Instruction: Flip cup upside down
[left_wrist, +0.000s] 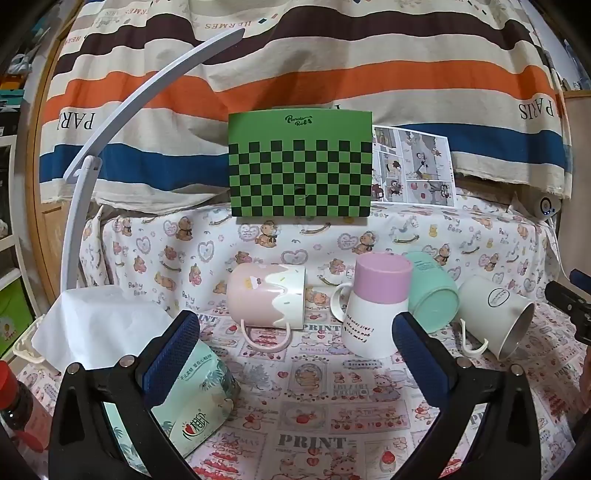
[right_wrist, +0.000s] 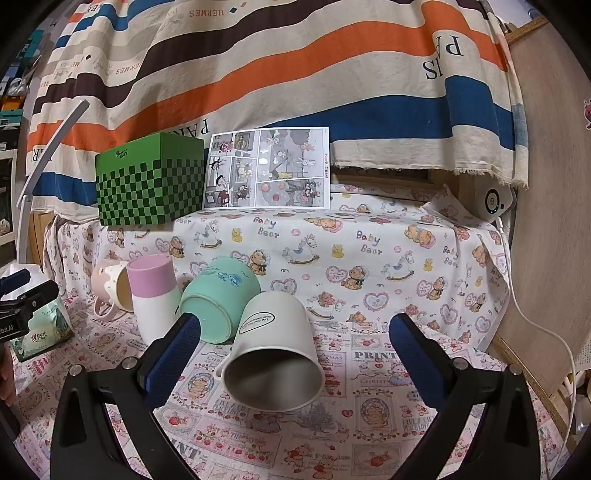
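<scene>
Several cups sit on the printed cloth. A pink and white mug (left_wrist: 266, 295) lies on its side. A purple and white mug (left_wrist: 375, 304) stands upside down; it also shows in the right wrist view (right_wrist: 153, 295). A mint cup (left_wrist: 432, 295) (right_wrist: 218, 299) lies on its side. A white mug (left_wrist: 498, 317) (right_wrist: 275, 343) lies on its side with its mouth toward the right wrist camera. My left gripper (left_wrist: 295, 332) is open and empty, short of the pink and purple mugs. My right gripper (right_wrist: 295, 339) is open, its fingers on either side of the white mug without touching it.
A green checkered box (left_wrist: 300, 166) and a comic sheet (left_wrist: 413, 166) stand at the back on a raised ledge. A tissue pack (left_wrist: 192, 398) and white tissue (left_wrist: 96, 325) lie at the left. A white lamp arm (left_wrist: 110, 122) rises at the left. A white cable (right_wrist: 546, 332) runs at the right.
</scene>
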